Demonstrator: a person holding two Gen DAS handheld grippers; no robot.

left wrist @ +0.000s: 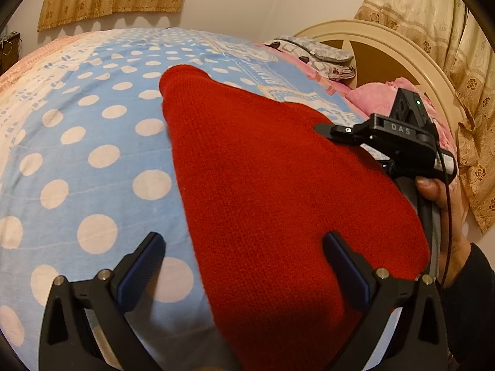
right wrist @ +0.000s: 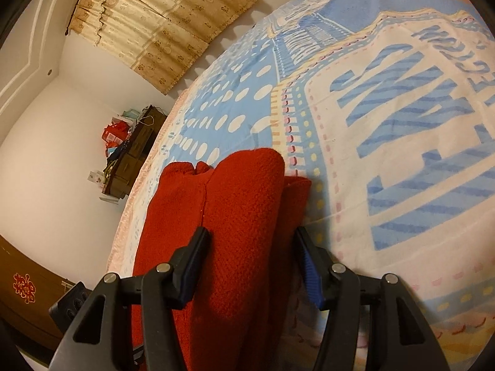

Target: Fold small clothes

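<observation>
A red knit garment lies folded into a long strip on the blue polka-dot bedspread. My left gripper is open just above its near end, one finger over the bedspread and one over the red cloth. My right gripper has its fingers on either side of a raised fold of the same garment, with the cloth filling the gap between them. The right gripper also shows in the left wrist view, at the garment's right edge.
A cream headboard and pink pillows stand at the bed's far right. Beige curtains hang on the wall. A dark cluttered side table stands beyond the bed's edge. A hand holds the right gripper.
</observation>
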